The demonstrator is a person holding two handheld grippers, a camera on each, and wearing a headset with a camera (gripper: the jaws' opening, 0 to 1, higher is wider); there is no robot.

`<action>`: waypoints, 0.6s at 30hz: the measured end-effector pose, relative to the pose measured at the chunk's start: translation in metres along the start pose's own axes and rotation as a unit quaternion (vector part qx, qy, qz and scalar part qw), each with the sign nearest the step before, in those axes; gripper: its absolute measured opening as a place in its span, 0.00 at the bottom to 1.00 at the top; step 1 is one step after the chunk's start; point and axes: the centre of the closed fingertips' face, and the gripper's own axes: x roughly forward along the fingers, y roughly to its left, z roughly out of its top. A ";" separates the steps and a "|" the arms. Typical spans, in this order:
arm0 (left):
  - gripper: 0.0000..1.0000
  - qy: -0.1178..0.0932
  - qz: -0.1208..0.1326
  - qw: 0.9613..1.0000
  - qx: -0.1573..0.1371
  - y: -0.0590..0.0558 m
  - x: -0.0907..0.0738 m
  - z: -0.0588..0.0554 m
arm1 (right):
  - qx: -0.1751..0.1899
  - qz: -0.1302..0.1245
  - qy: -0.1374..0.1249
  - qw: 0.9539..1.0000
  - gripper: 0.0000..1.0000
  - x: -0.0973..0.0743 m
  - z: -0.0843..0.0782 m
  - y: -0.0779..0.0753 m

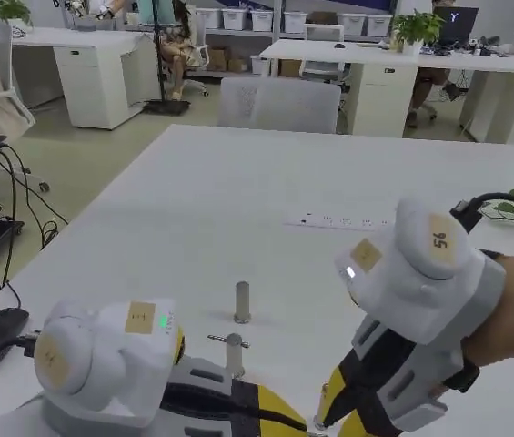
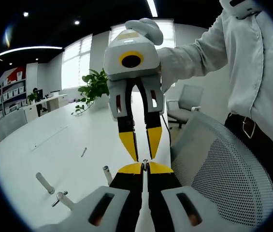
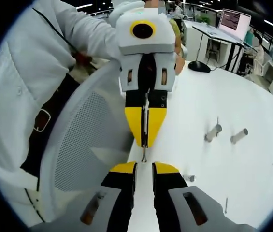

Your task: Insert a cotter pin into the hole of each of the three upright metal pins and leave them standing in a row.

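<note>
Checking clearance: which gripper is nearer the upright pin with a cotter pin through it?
The left gripper: its jaws lie right beside that pin, on the near side; the right gripper hangs farther off to the right.

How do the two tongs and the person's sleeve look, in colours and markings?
Both the left tongs and the right tongs have white rounded housings, black jaws with yellow tips and tan stickers. The right one bears "56", the left a green light. A black cable leaves the right one. The sleeve is white.
</note>
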 end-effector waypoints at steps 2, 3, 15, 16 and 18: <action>0.00 -0.001 -0.006 1.000 0.006 -0.002 0.000 0.001 | 0.010 0.025 -0.010 1.000 0.14 0.000 0.002 0.006; 0.00 -0.001 -0.007 1.000 0.008 -0.002 0.000 0.001 | 0.011 0.034 -0.015 0.999 0.14 -0.001 0.003 0.008; 0.00 0.000 -0.029 0.999 0.028 -0.010 0.002 0.005 | 0.045 0.099 -0.044 0.993 0.13 0.001 0.006 0.014; 0.00 0.000 -0.031 0.999 0.030 -0.011 0.002 0.006 | 0.045 0.102 -0.045 0.993 0.13 0.001 0.006 0.013; 0.00 -0.001 -0.034 0.999 0.037 -0.012 0.003 0.007 | 0.049 0.110 -0.047 0.992 0.13 0.001 0.006 0.014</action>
